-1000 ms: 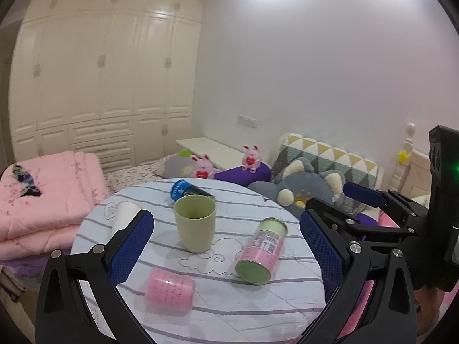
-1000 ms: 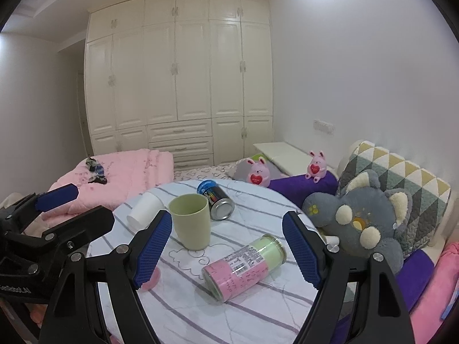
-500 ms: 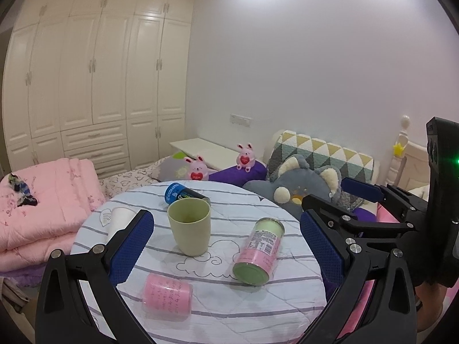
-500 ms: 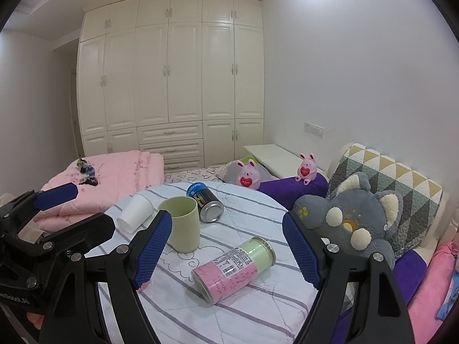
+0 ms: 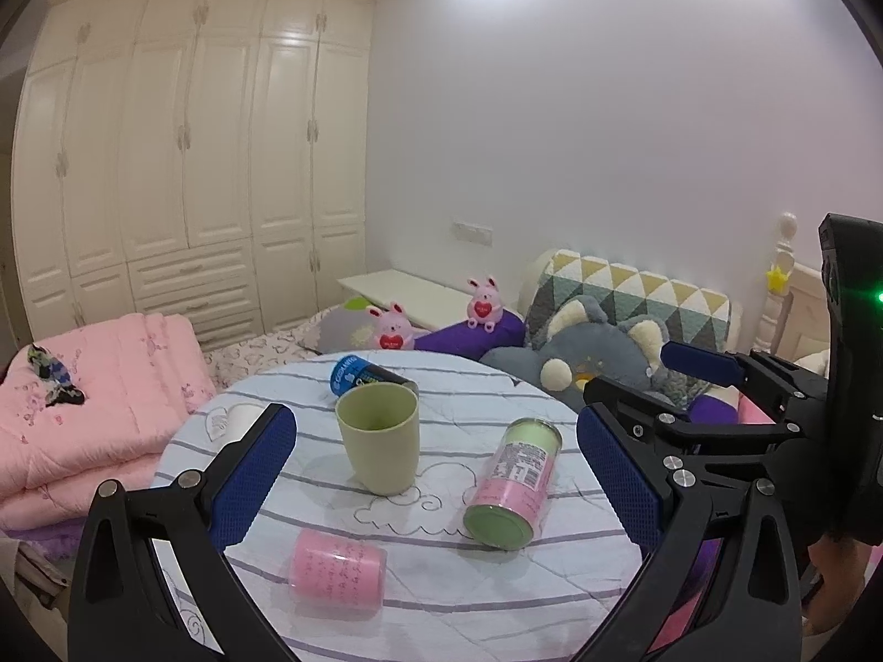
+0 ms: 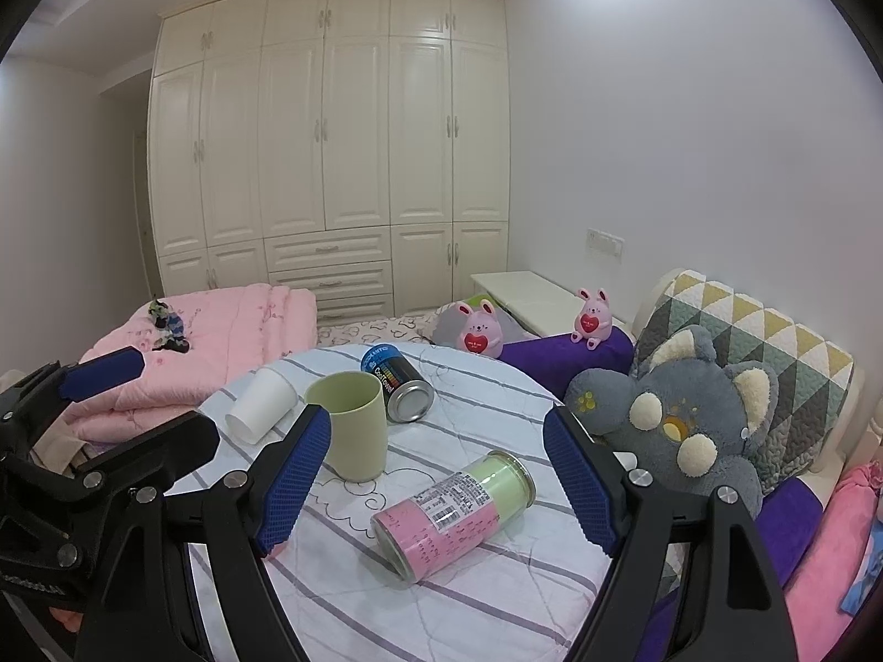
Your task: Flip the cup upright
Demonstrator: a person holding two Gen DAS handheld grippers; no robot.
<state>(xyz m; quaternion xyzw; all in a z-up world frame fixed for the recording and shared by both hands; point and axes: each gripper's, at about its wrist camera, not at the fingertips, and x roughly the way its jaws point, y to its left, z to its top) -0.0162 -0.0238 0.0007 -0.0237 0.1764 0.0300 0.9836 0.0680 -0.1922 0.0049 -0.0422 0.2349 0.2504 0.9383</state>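
Observation:
A pale green cup (image 5: pixel 377 438) stands upright, mouth up, near the middle of the round striped table (image 5: pixel 496 596); it also shows in the right wrist view (image 6: pixel 349 425). My left gripper (image 5: pixel 436 474) is open and empty, held back from the table and above its near side. My right gripper (image 6: pixel 436 482) is open and empty, to the right of the left one. A white cup (image 6: pixel 261 407) lies on its side at the table's left. A pink cup (image 5: pixel 336 565) lies on its side near the front.
A pink and green can (image 5: pixel 513 482) lies on its side right of the green cup. A blue can (image 5: pixel 361 378) lies behind it. A grey plush (image 6: pixel 684 419), pillows and a pink quilt (image 5: pixel 94 386) surround the table. Wardrobes stand behind.
Both grippers have drawn back and risen slightly from the table. The green cup stands upright throughout. Nothing on the table has moved.

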